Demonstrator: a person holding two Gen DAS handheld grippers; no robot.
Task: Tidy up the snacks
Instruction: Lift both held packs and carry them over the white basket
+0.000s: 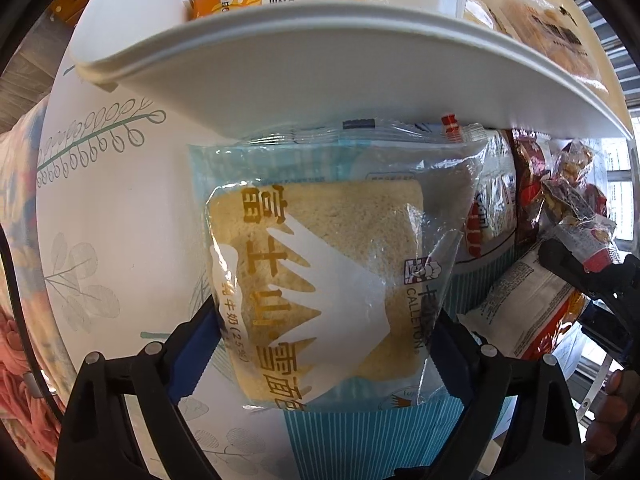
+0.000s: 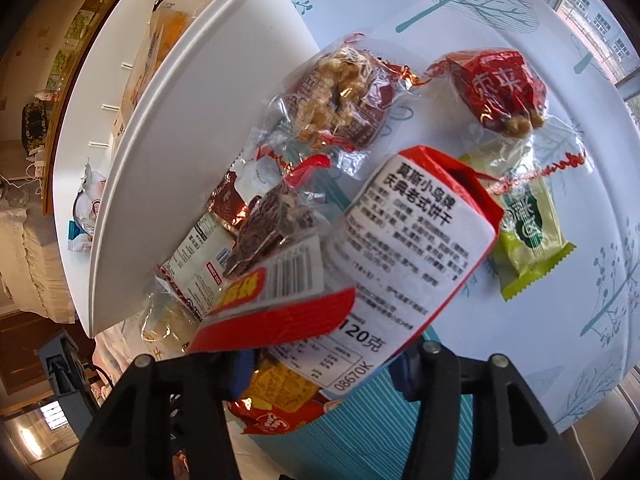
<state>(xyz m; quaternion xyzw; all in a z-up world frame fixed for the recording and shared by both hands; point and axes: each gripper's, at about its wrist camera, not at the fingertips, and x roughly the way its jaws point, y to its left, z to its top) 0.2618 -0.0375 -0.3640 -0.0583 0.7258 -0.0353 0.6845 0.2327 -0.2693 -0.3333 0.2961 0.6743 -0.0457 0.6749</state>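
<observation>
1. Left hand-held gripper (image 1: 324, 344) pinches the bagged bread slice (image 1: 320, 272) between its jaws, above the counter (image 1: 120, 200), just below a white bin (image 1: 320, 72).
2. Right hand-held gripper (image 2: 320, 364) pinches a red-and-white biscuit pack (image 2: 400, 264) beside loose snacks.

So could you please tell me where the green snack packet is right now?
In the right wrist view, the green snack packet lies flat on the tablecloth, right of the red-and-white biscuit pack, below the red walnut-date packet.
</observation>
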